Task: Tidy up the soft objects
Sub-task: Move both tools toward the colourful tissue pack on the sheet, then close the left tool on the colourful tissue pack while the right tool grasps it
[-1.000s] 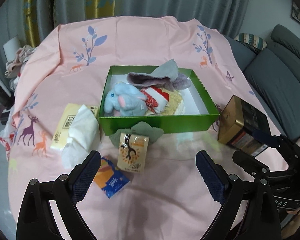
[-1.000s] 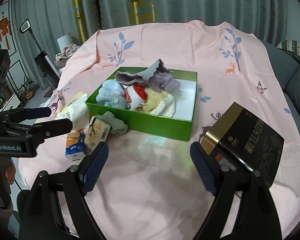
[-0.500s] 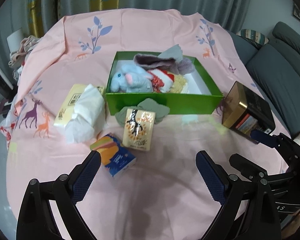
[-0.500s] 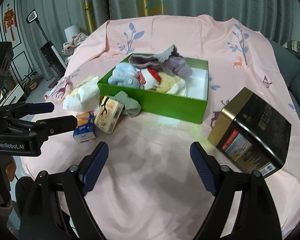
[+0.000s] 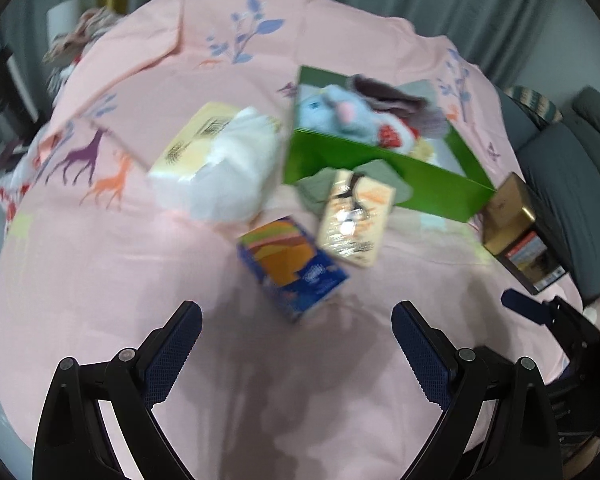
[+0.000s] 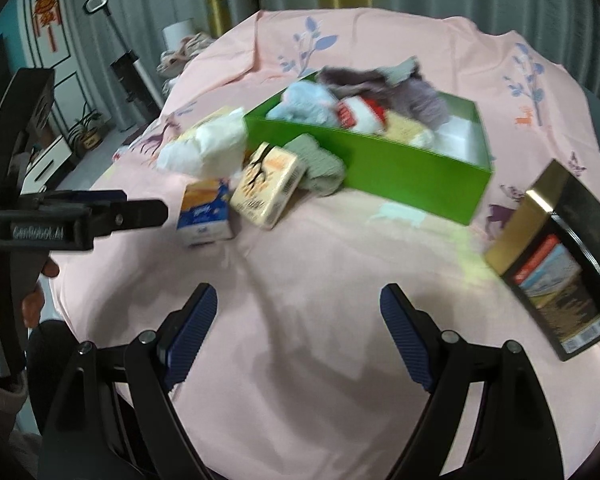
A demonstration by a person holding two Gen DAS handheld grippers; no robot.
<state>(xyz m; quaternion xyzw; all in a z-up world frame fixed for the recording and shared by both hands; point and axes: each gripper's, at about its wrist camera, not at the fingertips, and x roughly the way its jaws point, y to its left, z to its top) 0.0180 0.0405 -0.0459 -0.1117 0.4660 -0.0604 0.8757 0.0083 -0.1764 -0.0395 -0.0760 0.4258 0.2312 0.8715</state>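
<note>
A green box (image 5: 380, 176) (image 6: 380, 164) on the pink tablecloth holds a blue plush toy (image 5: 336, 114) (image 6: 304, 104), purple cloths (image 6: 412, 92) and a red-and-white soft item (image 6: 360, 114). A grey-green cloth (image 6: 320, 164) (image 5: 316, 188) lies against the box front under a beige tissue pack (image 5: 354, 220) (image 6: 268, 190). A blue-orange tissue pack (image 5: 290, 266) (image 6: 206, 210) and a white tissue bag (image 5: 220, 168) (image 6: 204, 148) lie to the left. My left gripper (image 5: 296, 340) is open and empty just short of the blue-orange pack. My right gripper (image 6: 298, 324) is open and empty over bare cloth.
A black-and-gold tin (image 6: 560, 252) (image 5: 516, 236) stands at the right of the box. A grey sofa (image 5: 572, 168) is beyond the table's right edge. The left gripper's body (image 6: 76, 220) shows at the left of the right wrist view.
Both grippers have drawn back and swung left; the box and packs now sit farther off and more to the right. Both stay open and empty. No object has moved.
</note>
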